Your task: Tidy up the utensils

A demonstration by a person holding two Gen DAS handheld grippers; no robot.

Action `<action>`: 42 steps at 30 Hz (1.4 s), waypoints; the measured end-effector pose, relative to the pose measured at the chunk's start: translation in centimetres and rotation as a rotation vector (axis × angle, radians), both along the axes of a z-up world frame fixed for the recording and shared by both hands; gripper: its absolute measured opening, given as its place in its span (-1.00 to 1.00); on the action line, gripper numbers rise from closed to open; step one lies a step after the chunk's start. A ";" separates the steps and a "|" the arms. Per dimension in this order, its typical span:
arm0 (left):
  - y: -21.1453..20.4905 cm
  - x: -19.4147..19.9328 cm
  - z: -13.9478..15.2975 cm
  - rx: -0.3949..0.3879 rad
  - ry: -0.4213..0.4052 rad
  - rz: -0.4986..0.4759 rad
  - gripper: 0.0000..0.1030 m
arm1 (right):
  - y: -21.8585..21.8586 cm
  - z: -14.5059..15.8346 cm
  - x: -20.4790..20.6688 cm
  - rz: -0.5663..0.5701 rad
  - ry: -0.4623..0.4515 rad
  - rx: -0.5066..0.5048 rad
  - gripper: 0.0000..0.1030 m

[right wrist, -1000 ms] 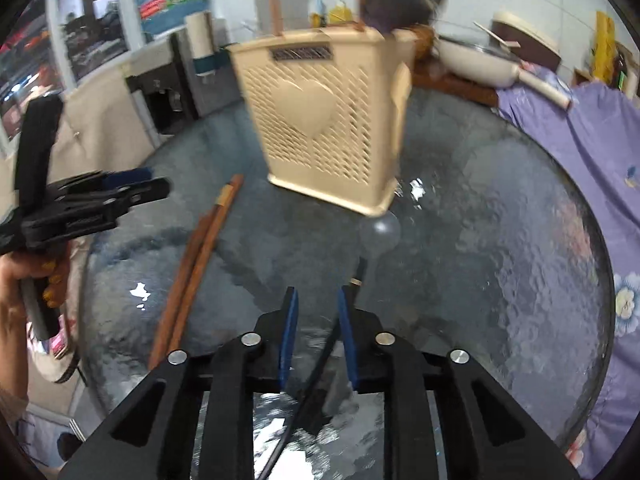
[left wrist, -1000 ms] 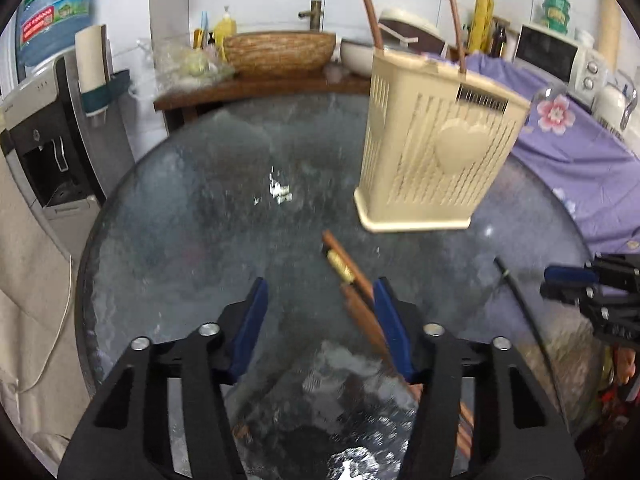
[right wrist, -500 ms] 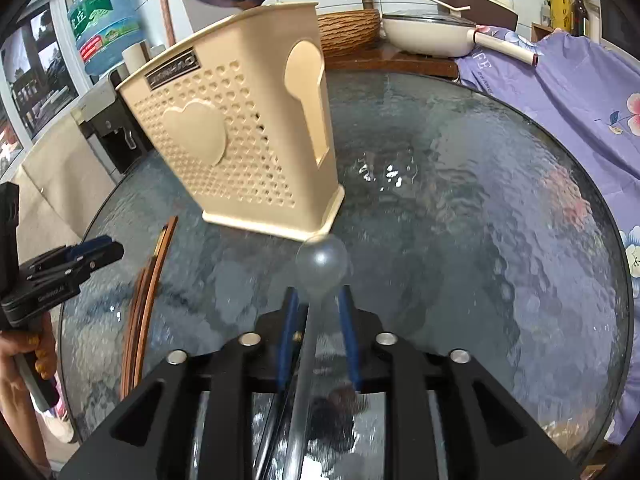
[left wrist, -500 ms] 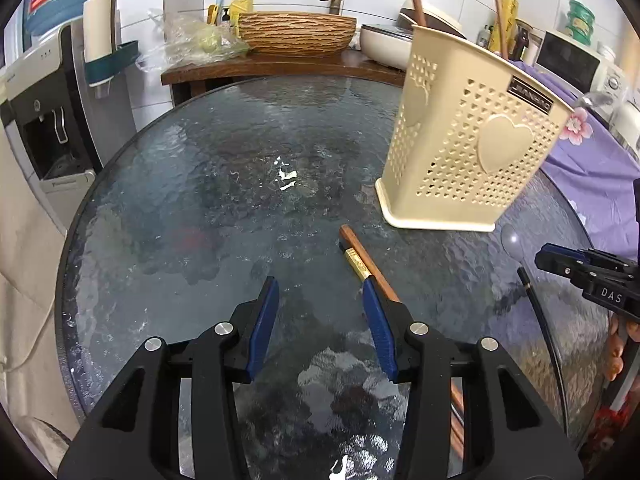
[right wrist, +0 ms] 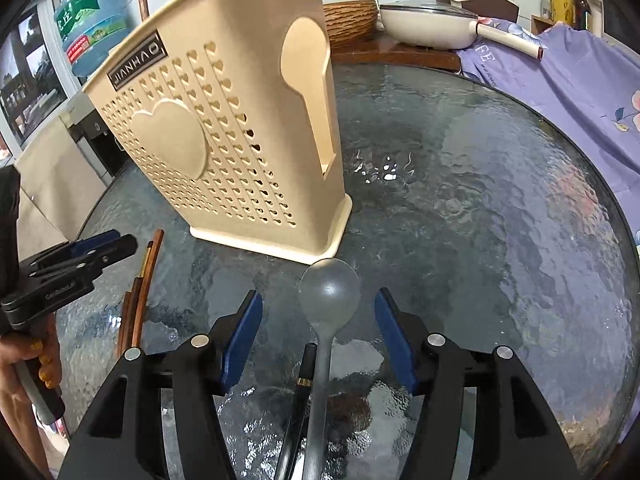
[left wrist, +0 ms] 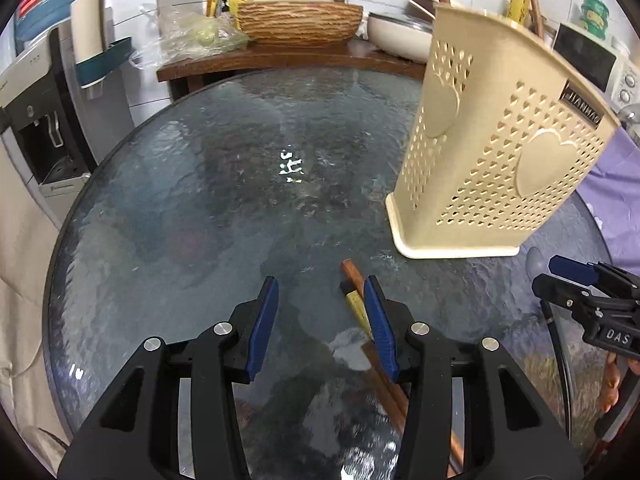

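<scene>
A round glass table (right wrist: pixel 500 200) carries a cream perforated utensil holder (right wrist: pixel 224 136), standing upright. Brown chopsticks (left wrist: pixel 394 390) lie just in front of it, passing under the left gripper (left wrist: pixel 320 320), whose jaws stand apart on nothing. The right gripper (right wrist: pixel 318 328) has just been opening; a grey spoon (right wrist: pixel 328 296) lies loose between its jaws beside a black chopstick (right wrist: pixel 300 396).

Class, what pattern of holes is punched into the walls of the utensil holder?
Rows of small heart-shaped holes around one large raised heart on the cream utensil holder; clearest in the right wrist view.
</scene>
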State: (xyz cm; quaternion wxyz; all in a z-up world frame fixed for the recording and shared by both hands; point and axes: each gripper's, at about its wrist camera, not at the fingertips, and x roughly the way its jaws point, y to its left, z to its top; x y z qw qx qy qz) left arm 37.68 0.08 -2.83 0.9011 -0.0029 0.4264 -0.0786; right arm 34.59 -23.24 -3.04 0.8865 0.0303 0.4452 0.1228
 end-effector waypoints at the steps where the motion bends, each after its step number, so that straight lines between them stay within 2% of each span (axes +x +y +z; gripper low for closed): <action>1: -0.2 0.3 -0.2 0.006 0.005 -0.002 -0.12 | 0.1 -0.1 0.1 0.001 0.004 0.003 0.10; 8: -1.3 1.6 -1.0 0.022 0.029 -0.019 -0.12 | 0.7 -0.6 0.4 0.004 0.000 -0.033 -0.03; 15: -1.7 2.0 -1.3 0.039 0.026 -0.019 -0.13 | 0.2 -0.6 0.7 -0.002 -0.007 -0.039 -0.34; 23: -2.0 1.7 -1.2 0.044 0.023 -0.025 -0.67 | 0.0 -0.6 0.7 0.000 -0.010 -0.037 -0.34; 28: -1.3 1.7 -1.1 -0.012 0.035 -0.010 -0.73 | -0.4 -0.3 0.6 -0.005 -0.017 -0.008 -0.34; 29: -1.1 1.6 -1.0 -0.021 0.032 -0.009 -0.83 | -0.5 -0.2 0.6 -0.005 -0.021 -0.006 -0.34; 31: -0.9 1.4 -0.5 -0.035 0.014 -0.011 -0.92 | -0.7 0.1 0.4 -0.002 -0.033 -0.005 -0.34; 34: -0.5 1.0 0.3 -0.083 0.008 -0.016 -0.92 | -0.8 0.6 -0.1 0.003 -0.049 -0.001 -0.34; 37: -0.4 0.9 1.0 -0.067 -0.010 -0.019 -0.92 | -1.1 0.8 -0.2 0.007 -0.050 -0.002 -0.34; 42: -0.2 1.9 0.8 -0.011 0.028 0.023 -0.90 | -1.1 0.6 -0.1 0.006 -0.046 -0.008 -0.34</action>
